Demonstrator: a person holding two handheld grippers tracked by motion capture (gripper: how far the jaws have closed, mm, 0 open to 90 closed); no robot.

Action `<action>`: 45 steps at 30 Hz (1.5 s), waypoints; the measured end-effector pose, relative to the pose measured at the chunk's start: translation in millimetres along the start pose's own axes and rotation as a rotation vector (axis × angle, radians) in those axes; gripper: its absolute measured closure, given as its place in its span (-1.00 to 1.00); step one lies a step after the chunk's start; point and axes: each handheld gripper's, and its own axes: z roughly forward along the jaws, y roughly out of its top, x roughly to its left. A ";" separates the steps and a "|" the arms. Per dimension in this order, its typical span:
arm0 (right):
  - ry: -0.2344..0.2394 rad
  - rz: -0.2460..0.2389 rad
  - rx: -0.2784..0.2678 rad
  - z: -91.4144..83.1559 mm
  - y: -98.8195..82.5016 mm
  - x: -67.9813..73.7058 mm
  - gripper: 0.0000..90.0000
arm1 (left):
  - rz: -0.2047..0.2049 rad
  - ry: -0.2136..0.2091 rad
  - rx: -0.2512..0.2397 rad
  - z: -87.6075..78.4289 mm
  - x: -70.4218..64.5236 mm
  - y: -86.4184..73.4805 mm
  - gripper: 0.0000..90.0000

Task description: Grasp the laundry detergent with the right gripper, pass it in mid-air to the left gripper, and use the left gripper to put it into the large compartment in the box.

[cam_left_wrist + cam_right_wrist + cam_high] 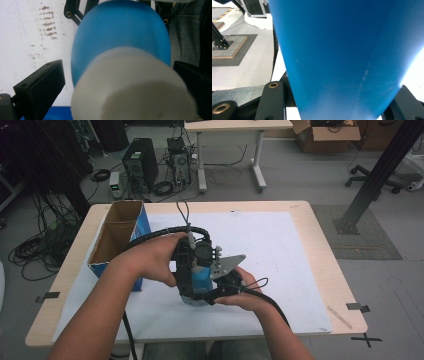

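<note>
A blue bottle (197,285) with a white cap (132,87) is held above the table's near middle, clamped in the right gripper (220,287); the left gripper (187,265) stands open around the cap — apparently an uncapping step, so closing on the cap is called for next.

The high view looks forward and down from above the person's side onto the table (310,270), taking in the floor beyond. The left gripper view sits very close to the bottle (120,40), facing its white cap (135,87) end-on, blurred. The right gripper view looks along the bottle's side, nearly against it. All three share the bottle; the table's white sheet (32,37) recurs too.
</note>
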 end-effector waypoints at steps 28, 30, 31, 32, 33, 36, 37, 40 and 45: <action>-0.017 -0.012 0.007 0.0 2.1 0.5 -0.01 | 0.004 0.016 0.015 -0.8 -1.0 4.2 -0.66; -0.020 -0.014 0.007 -0.7 2.6 0.1 -0.01 | 0.004 0.018 0.014 -1.9 -0.9 4.4 -0.63; -0.019 -0.015 0.008 -0.8 2.7 0.0 -0.01 | 0.004 0.017 0.015 -2.0 -0.9 4.4 -0.60; -0.019 -0.015 0.008 -0.8 2.7 0.0 -0.01 | 0.004 0.017 0.015 -2.0 -0.9 4.4 -0.58; -0.018 -0.015 0.007 -1.0 3.0 0.1 -0.01 | 0.008 0.016 0.015 -1.9 -0.8 4.3 -0.58; -0.025 -0.021 0.003 -1.3 3.8 -0.1 -0.01 | 0.004 0.008 0.015 -2.0 -0.6 4.3 -0.54; -0.021 -0.023 0.003 -1.3 4.5 0.0 -0.01 | 0.004 0.005 0.014 -1.9 -0.6 4.7 -0.51; -0.019 -0.016 0.009 -1.5 5.2 0.8 -0.01 | 0.003 0.005 0.010 -2.0 -0.9 5.0 -0.50; -0.019 -0.021 0.004 -1.5 5.5 0.6 -0.01 | 0.006 -0.010 0.011 -2.9 -0.6 5.0 -0.40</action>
